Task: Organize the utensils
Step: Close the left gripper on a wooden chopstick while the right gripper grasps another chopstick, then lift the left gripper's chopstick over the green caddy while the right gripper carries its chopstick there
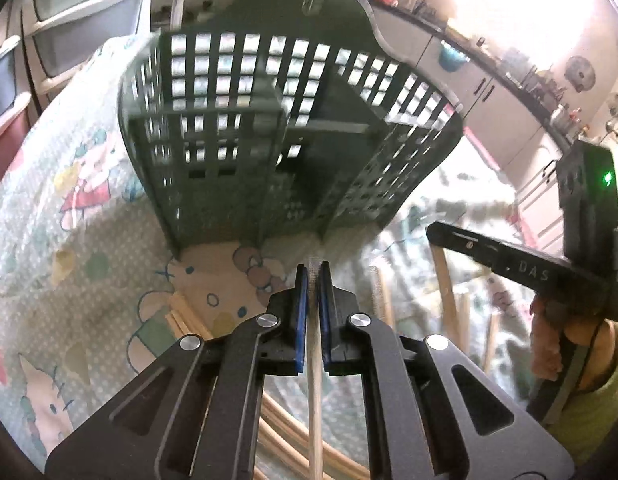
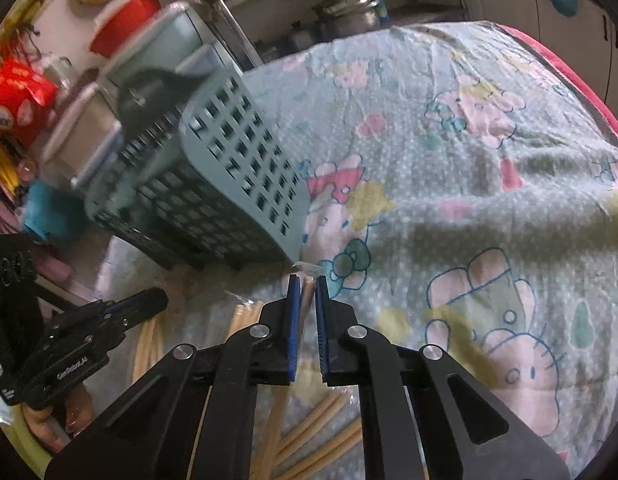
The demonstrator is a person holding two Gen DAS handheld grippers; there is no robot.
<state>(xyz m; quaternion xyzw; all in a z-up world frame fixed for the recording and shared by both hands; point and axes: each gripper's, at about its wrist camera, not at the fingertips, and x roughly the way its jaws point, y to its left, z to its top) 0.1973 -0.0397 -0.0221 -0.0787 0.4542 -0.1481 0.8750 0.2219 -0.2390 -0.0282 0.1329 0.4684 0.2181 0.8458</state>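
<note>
Chopstick [image 1: 315, 392] runs lengthwise between the narrowed blue pads of the left gripper [image 1: 313, 270], clamped there, tip toward the green slotted basket [image 1: 269, 128] just ahead on the cartoon-print cloth [image 1: 69, 216]. From the right wrist, the right gripper [image 2: 305, 280] pinches another chopstick [image 2: 308, 294]; loose chopsticks [image 2: 325, 436] lie beneath, basket [image 2: 213, 172] ahead-left.

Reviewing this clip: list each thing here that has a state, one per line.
Left gripper: shut on a wrapped wooden chopstick.
Right gripper: shut on another wrapped wooden chopstick.
Green plastic lattice utensil basket: upright, compartments look empty.
Loose wooden chopsticks: lying on the cartoon-print cloth.
</note>
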